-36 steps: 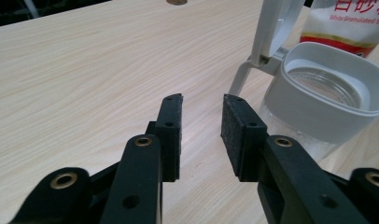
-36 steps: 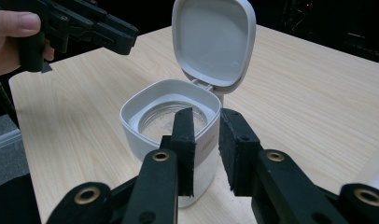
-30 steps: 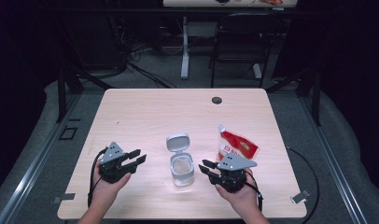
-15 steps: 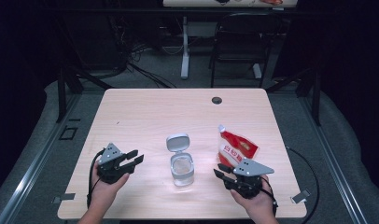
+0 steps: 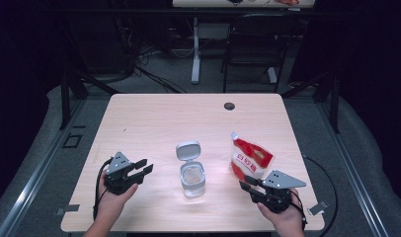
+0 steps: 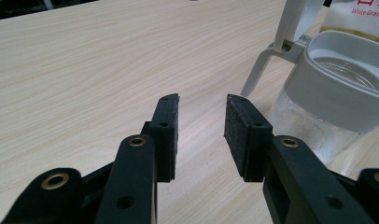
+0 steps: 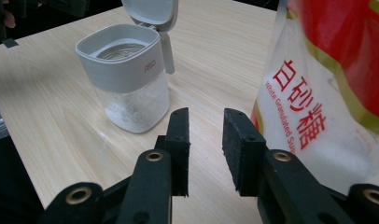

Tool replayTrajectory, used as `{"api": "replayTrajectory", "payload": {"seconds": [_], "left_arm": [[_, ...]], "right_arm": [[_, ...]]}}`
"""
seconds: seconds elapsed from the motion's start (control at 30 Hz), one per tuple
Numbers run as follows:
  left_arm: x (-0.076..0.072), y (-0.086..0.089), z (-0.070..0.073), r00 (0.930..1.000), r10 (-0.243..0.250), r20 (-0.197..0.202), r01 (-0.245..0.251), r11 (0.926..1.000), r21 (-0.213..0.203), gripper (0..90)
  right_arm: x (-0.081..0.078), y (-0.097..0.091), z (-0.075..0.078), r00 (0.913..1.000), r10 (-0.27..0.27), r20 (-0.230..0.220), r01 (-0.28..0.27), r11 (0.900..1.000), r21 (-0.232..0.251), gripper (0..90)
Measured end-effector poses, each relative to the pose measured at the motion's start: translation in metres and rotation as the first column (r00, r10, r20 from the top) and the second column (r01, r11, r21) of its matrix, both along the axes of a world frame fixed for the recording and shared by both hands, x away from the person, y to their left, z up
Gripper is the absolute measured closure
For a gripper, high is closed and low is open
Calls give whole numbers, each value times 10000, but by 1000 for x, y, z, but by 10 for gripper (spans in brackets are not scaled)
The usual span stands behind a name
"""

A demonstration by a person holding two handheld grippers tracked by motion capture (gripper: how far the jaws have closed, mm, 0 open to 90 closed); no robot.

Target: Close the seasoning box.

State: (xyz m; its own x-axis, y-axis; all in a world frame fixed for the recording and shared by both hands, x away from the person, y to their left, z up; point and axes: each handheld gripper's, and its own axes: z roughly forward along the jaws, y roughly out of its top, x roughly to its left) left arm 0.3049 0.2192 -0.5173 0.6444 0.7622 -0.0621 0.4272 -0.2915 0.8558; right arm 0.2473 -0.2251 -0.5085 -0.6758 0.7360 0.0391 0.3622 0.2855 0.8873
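Parted black pads [image 7: 178, 140] are seen on the right gripper [image 5: 251, 186], with nothing between them; its jaws have just been opening, and no grip is made on anything. Compared with a second ago, this gripper is found drawn back from the clear square plastic jar with the grey collar and flipped-up grey lid [image 5: 191, 174] toward the near right corner of the pale wooden table [image 5: 154, 118], and it is now held just in front of the red-and-white stand-up pouch of white granulated sugar [image 5: 250, 159], which is left upright and untouched near the right edge. By this retreat and widening the jar is judged to be released and the pouch to be the next thing aimed at, probably so that sugar can be poured into the open jar; a firm hold on the soft pouch would be called for. On the left gripper [image 5: 141, 168] the pads [image 6: 165, 130] are likewise held apart and empty, pointed at the jar from the side of the near left corner, well short of touching it. That gripper is shown where it was in the earlier picture, and the jar and pouch are also unmoved. A little white sugar is seen at the bottom of the jar, which is standing near the middle of the near edge, between the two grippers.
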Motion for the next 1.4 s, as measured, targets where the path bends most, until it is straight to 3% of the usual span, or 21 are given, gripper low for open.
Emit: {"api": "replayTrajectory", "payload": {"seconds": [0.53, 0.57, 0.93, 1.1, 1.4], "left_arm": [[5, 2, -2, 10000, 61, 33, -61, 9999, -135, 642], [5, 2, -2, 10000, 38, 47, -38, 9999, -140, 642], [4, 0, -3, 10000, -16, 44, 17, 10000, -65, 639], [5, 0, -4, 10000, -19, 20, 19, 10000, -29, 639], [4, -2, -4, 10000, -74, 48, 74, 10000, 56, 638]], "right_arm": [[-7, -27, -2, 9983, -543, -196, 544, 9985, 43, 718], [-9, -30, -2, 9979, -625, -191, 629, 9978, 227, 717], [-10, -51, -3, 9909, -1342, -59, 1341, 9910, -49, 709], [-6, -58, -8, 9863, -1649, -10, 1648, 9863, -56, 612], [2, -56, -16, 9878, -1553, 64, 1553, 9878, 78, 569]]}}
